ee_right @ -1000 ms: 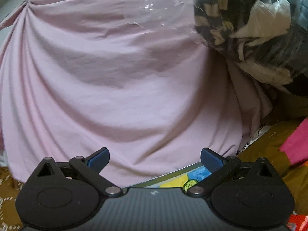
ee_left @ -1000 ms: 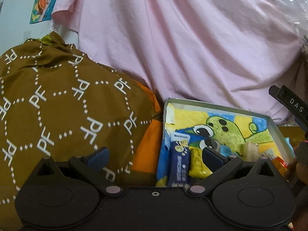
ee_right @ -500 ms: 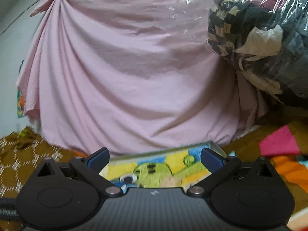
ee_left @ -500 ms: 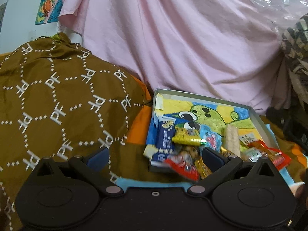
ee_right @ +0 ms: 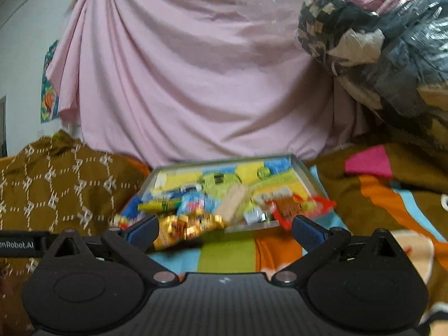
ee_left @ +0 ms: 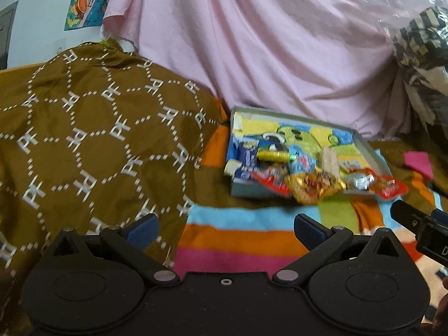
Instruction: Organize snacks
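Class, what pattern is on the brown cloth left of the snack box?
White dotted hexagons with "PF" letters on the brown cloth, clearest in the left wrist view.

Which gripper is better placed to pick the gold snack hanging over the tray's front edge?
Probably the right gripper: open, with the gold snack close ahead, though off-centre. The left gripper, also open, sits farther back.

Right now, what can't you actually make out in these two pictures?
- Print on the shiny gold snack wrapper: motion blur, both views.
- Near wall of the shallow grey cartoon-printed box: partly covered by overhanging packets, left view.
- Contents of the clear plastic bag of dark fabric: glare, cut off by the frame edge.
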`<state>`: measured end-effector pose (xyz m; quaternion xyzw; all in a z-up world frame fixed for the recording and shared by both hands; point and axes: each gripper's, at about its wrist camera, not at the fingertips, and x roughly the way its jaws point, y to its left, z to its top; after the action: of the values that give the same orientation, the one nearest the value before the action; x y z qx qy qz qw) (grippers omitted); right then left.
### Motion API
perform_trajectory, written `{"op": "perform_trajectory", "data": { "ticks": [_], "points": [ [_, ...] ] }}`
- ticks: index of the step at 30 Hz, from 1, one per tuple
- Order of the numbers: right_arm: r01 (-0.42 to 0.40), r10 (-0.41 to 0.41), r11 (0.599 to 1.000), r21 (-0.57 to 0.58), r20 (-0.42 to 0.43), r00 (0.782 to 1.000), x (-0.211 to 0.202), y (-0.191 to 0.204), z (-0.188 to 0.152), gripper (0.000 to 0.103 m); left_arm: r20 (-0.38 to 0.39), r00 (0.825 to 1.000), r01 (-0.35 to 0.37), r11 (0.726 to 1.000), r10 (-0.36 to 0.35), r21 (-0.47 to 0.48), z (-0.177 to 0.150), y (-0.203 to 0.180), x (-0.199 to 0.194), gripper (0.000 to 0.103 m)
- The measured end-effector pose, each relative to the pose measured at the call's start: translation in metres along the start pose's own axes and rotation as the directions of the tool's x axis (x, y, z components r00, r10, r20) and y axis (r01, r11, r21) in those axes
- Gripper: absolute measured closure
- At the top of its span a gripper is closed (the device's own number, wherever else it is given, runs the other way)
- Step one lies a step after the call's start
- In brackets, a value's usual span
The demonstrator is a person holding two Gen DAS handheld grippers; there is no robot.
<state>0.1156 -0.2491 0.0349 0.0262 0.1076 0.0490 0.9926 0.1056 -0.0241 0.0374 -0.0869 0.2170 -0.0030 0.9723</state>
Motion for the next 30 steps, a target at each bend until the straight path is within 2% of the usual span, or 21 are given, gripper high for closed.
{"op": "perform_trajectory", "data": {
  "ticks": [10,18,30],
  "points": [
    [0.047,-0.049,0.999,-0.015,-0.082,0.995,-0.043,-0.001,-0.022,0.0,-0.039,0.999,0.005,0.997,-0.003,0.072,-0.03,0.002,-0.035,0.001],
    [0.045,-0.046,0.999,-0.011,-0.14,0.989,-0.078,0.002,-0.031,0.0,-0.046,0.999,0.014,0.993,-0.009,0.12,-0.039,-0.001,-0.06,0.001],
    [0.007,-0.008,1.0,-0.008,-0.123,0.992,-0.108,0.015,-0.033,0.0,-0.076,0.996,-0.031,0.99,0.041,0.139,-0.049,0.006,-0.083,0.001]
  ]
}}
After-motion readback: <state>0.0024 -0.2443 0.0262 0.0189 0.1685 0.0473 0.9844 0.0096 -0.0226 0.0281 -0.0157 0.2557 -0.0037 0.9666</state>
